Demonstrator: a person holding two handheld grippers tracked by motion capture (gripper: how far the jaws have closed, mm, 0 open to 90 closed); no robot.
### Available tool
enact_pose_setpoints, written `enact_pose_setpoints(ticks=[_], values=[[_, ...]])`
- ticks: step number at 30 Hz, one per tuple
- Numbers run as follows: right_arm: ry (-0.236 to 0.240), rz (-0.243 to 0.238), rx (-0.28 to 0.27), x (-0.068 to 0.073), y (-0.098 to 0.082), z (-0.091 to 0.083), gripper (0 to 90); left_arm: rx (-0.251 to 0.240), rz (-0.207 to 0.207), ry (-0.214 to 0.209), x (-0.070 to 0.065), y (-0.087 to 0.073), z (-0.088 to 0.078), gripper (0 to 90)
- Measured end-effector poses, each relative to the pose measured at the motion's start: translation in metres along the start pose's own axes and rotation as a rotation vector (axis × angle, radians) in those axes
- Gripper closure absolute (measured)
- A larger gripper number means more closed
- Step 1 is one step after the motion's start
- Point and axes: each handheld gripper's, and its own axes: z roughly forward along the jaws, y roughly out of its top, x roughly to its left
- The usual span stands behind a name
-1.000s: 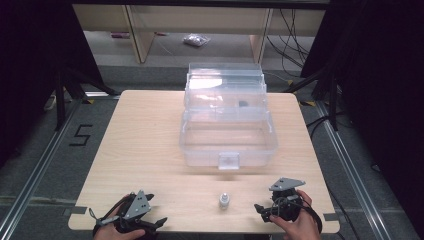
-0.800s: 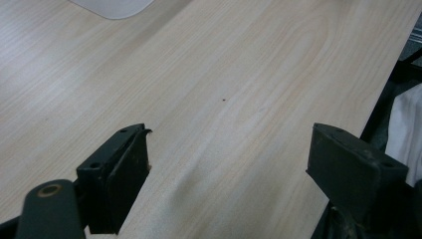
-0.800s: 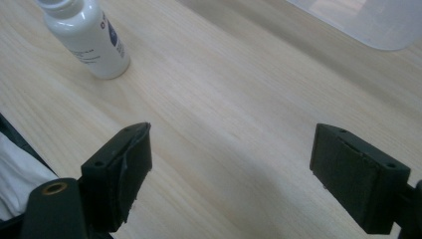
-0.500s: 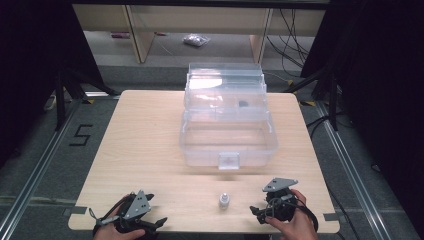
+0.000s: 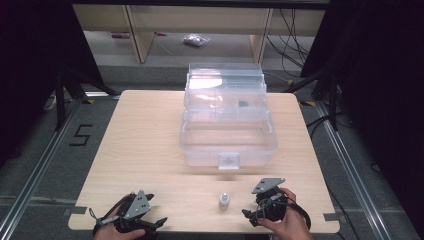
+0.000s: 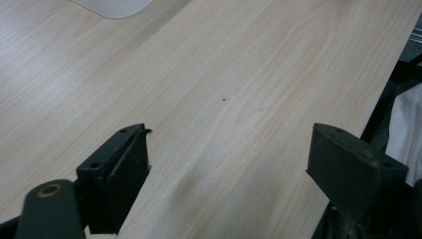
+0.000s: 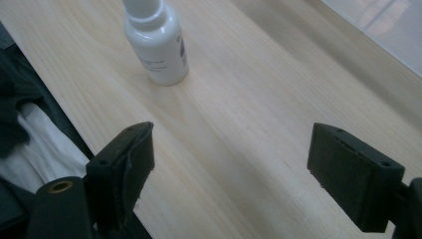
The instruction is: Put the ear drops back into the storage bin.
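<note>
A black "5" is marked on the floor left of the table.

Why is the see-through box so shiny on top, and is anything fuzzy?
High view: a lamp makes a white glare patch on the clear box, and the room around the table is dark. Right gripper view: the white bottle looks sharp, its top cut off by the edge. Left gripper view: the near jaws are slightly soft.

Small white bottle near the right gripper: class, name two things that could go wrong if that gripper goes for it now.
1. The small white bottle stands upright, narrow and off to one side of the right gripper, whose jaws are open and empty; a jaw might knock it over.
2. It stands near the table's front edge, so if tipped it might roll off.
</note>
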Motion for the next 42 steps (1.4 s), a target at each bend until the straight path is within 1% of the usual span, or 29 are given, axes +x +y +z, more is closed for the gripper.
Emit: enact_pose_setpoints(ticks=[1,2,3,4,5,6,7,8,9,10,11,13,15,16,17,18,20,22,25,26,28,29,31,33,35,36,39,41,42], values=[[0.000,0.000,0.000,0.000,0.000,0.000,19.7,0.000,0.000,0.000,0.000,0.000,0.000,16.1],[0.006,-0.016,0.005,0.003,0.004,0.002,20.1,0.002,0.002,-0.001,0.000,0.000,0.000,16.1],[0.007,0.009,0.022,0.006,0.005,0.001,20.3,0.001,0.002,0.001,0.000,0.000,0.000,16.1],[0.007,-0.012,0.018,0.007,0.007,0.003,20.5,0.000,0.002,0.002,0.000,0.000,0.000,16.1],[-0.001,-0.017,0.024,0.008,0.008,0.003,21.0,0.001,0.001,-0.001,0.000,0.000,0.000,16.1],[0.008,-0.035,0.026,0.009,0.010,0.004,21.9,0.001,0.002,-0.001,0.000,0.000,0.000,16.1],[0.011,-0.036,0.033,0.011,0.011,0.004,22.9,0.000,0.000,-0.005,0.000,0.000,0.000,16.1],[0.020,-0.059,0.032,0.010,0.013,0.005,23.4,-0.001,-0.005,-0.006,0.000,0.000,-0.001,16.1],[0.020,-0.059,0.032,0.010,0.013,0.005,23.4,-0.001,-0.005,-0.006,0.000,0.000,-0.001,16.1],[0.036,-0.072,0.037,0.010,0.015,0.008,23.6,-0.013,-0.005,-0.007,0.000,-0.001,0.001,16.1],[0.028,-0.071,0.054,0.014,0.019,0.008,24.0,0.001,0.001,-0.007,0.000,0.000,0.000,16.1],[0.025,-0.107,0.057,0.015,0.023,0.011,25.0,0.000,0.000,-0.004,0.000,0.000,0.000,16.1],[0.030,-0.118,0.065,0.017,0.025,0.012,25.6,0.000,0.002,0.000,0.000,0.000,0.000,16.1],[0.034,-0.140,0.076,0.019,0.029,0.014,25.9,-0.001,0.000,-0.001,0.000,0.000,0.000,16.1],[0.029,-0.138,0.085,0.020,0.032,0.014,26.4,-0.001,0.001,-0.001,0.001,0.000,0.000,16.1],[0.035,-0.143,0.090,0.022,0.034,0.014,27.0,-0.001,0.001,-0.001,0.001,0.000,0.000,16.1],[0.039,-0.176,0.092,0.023,0.039,0.016,28.1,0.001,0.003,-0.003,0.000,0.000,0.000,16.1],[0.040,-0.190,0.101,0.025,0.044,0.018,28.9,0.001,-0.001,-0.006,0.000,0.000,-0.001,16.1],[0.032,-0.195,0.111,0.027,0.047,0.018,29.5,-0.001,0.001,-0.002,0.001,0.000,0.000,16.1],[0.042,-0.226,0.122,0.027,0.051,0.020,31.4,-0.001,-0.002,0.001,0.001,0.000,0.000,16.1],[0.037,-0.217,0.127,0.028,0.052,0.021,32.0,-0.001,-0.001,0.000,0.001,0.000,0.000,16.1],[0.038,-0.234,0.134,0.028,0.054,0.021,32.3,0.001,0.001,-0.002,0.000,0.000,0.000,16.1],[0.031,-0.235,0.145,0.030,0.058,0.022,32.8,-0.010,-0.001,-0.009,0.000,-0.001,0.000,16.2],[0.036,-0.262,0.151,0.032,0.063,0.025,34.4,0.000,0.000,0.001,0.001,0.000,0.000,16.1],[0.038,-0.258,0.160,0.033,0.065,0.025,35.1,-0.001,0.000,-0.001,0.001,0.000,0.000,16.2],[0.041,-0.282,0.162,0.033,0.068,0.027,36.2,0.000,0.001,-0.001,0.001,0.000,0.000,16.1],[0.043,-0.280,0.174,0.035,0.070,0.029,37.2,-0.006,-0.001,-0.007,0.001,-0.001,0.000,16.1],[0.052,-0.299,0.186,0.036,0.074,0.032,39.6,-0.005,-0.001,-0.007,0.001,-0.001,0.000,16.1],[0.052,-0.297,0.193,0.037,0.075,0.033,39.9,-0.001,0.000,0.000,0.001,0.000,0.000,16.1]])
